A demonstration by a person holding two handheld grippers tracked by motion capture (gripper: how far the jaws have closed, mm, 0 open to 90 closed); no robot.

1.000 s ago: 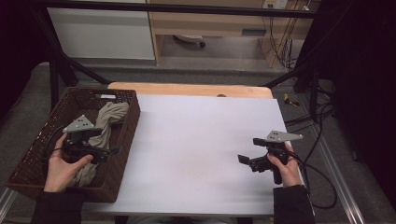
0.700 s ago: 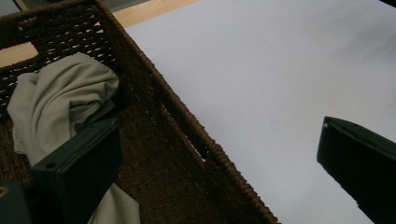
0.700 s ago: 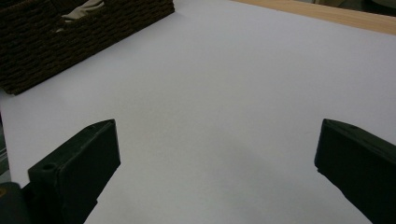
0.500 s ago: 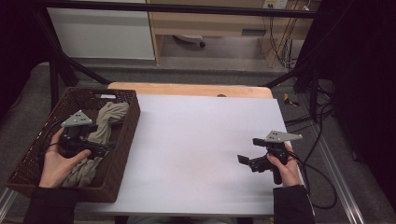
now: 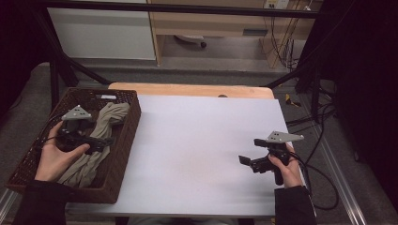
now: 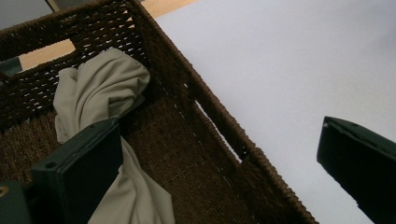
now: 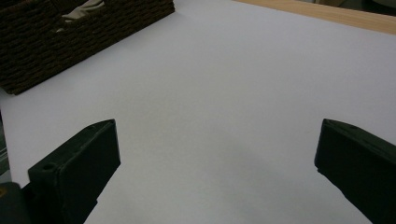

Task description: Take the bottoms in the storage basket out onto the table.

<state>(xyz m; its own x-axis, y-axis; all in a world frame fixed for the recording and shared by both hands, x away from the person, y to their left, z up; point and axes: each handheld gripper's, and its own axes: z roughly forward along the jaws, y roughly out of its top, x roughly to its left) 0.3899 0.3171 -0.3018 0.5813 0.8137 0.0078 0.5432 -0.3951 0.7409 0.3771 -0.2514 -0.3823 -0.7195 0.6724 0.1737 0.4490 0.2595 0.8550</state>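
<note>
While high view hides it, cloth (image 6: pixel 105 88) touches basket wall (image 6: pixel 187 88).

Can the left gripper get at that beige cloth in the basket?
Probably yes: the left gripper hangs open over the wicker basket, right above the beige cloth, with nothing between them.

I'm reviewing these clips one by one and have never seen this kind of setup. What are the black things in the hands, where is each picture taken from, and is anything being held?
A person holds a hand-operated two-jaw tool in each hand. The high view looks down on the white table. The other two pictures come from cameras riding on the tools, looking out between their own black jaws.

The left gripper hangs over a brown wicker basket at the table's left edge, where a beige cloth lies crumpled. Its jaws stand wide apart and hold nothing. The right gripper sits low over bare table, also open and empty.
</note>
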